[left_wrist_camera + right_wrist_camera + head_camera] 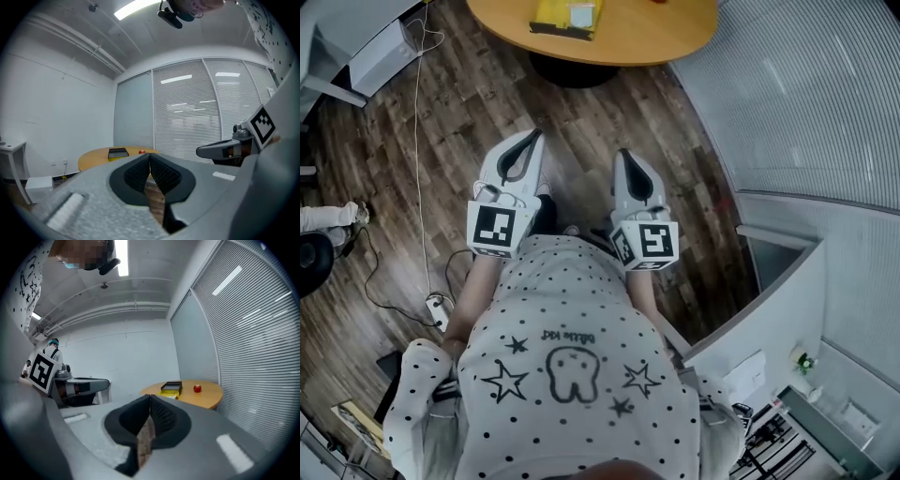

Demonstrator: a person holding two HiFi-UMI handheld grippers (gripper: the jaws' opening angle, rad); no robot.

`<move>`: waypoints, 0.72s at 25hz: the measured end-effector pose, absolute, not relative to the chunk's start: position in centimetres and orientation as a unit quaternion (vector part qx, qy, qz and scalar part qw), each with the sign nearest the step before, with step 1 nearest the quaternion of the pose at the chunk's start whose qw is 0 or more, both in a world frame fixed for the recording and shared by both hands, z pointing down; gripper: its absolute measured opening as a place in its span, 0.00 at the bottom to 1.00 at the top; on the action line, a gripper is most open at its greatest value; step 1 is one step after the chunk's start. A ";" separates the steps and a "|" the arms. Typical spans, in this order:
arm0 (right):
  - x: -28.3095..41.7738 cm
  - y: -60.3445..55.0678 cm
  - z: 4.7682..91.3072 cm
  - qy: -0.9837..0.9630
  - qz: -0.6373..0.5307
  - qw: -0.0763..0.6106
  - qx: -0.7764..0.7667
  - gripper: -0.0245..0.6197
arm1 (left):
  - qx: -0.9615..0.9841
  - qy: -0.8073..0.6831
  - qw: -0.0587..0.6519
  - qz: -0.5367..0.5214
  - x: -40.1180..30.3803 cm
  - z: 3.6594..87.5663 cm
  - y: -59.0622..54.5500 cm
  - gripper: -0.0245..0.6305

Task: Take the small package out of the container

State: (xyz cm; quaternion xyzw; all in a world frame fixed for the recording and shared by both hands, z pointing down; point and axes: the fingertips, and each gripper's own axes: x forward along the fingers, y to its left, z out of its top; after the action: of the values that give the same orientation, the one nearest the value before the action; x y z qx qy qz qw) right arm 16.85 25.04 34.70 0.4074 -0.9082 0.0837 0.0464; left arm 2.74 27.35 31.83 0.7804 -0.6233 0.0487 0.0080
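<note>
Left claw (pixel 532 137) and right claw (pixel 623 155) point forward (both closed, empty).

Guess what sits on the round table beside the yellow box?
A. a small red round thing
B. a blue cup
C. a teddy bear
A: the right gripper view shows a small red round thing on the table beside the yellow box.

Round wooden desk (pixel 666 33) on a dark pedestal base (pixel 572 73), ahead of me. Small red round object (pixel 197 388) on the desktop; I cannot tell whether it is a fruit or a ball. Wood-plank floor (pixel 441 178) beneath me. White cable (pixel 417 141) running along it to a power strip (pixel 438 309). Closed slatted blinds (pixel 806 94) to my right. Ceiling strip light (pixel 136 8), lit.
</note>
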 end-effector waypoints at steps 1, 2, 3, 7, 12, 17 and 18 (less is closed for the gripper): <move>16.2 24.3 34.5 -0.908 0.084 0.046 0.409 0.05 | 0.784 -0.619 0.008 0.050 2.2 31.7 26.8 0.05; 15.5 23.8 34.5 -0.907 0.084 0.047 0.410 0.05 | 0.786 -0.616 0.008 0.051 1.7 31.7 26.2 0.06; 14.9 23.3 34.5 -0.906 0.085 0.048 0.411 0.05 | 0.787 -0.614 0.010 0.053 1.1 31.8 25.8 0.06; 12.7 21.4 35.1 -0.904 0.092 0.053 0.415 0.05 | 0.789 -0.612 0.016 0.059 -1.2 32.5 24.0 0.06; 10.7 20.2 35.7 -0.902 0.095 0.056 0.417 0.05 | 0.786 -0.616 0.019 0.055 -4.2 33.0 22.6 0.05; 9.3 19.5 35.8 -0.903 0.096 0.056 0.415 0.05 | 0.774 -0.630 0.036 0.047 -6.7 33.3 21.5 0.05; 9.1 19.2 35.8 -0.903 0.093 0.059 0.415 0.05 | 0.773 -0.631 0.040 0.047 -6.9 33.6 21.2 0.05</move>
State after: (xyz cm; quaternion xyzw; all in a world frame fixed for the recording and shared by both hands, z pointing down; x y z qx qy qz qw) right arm 9.11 19.23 35.82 0.4149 -0.9032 0.0929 0.0588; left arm -6.92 21.20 33.57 0.7730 -0.6314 0.0473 0.0399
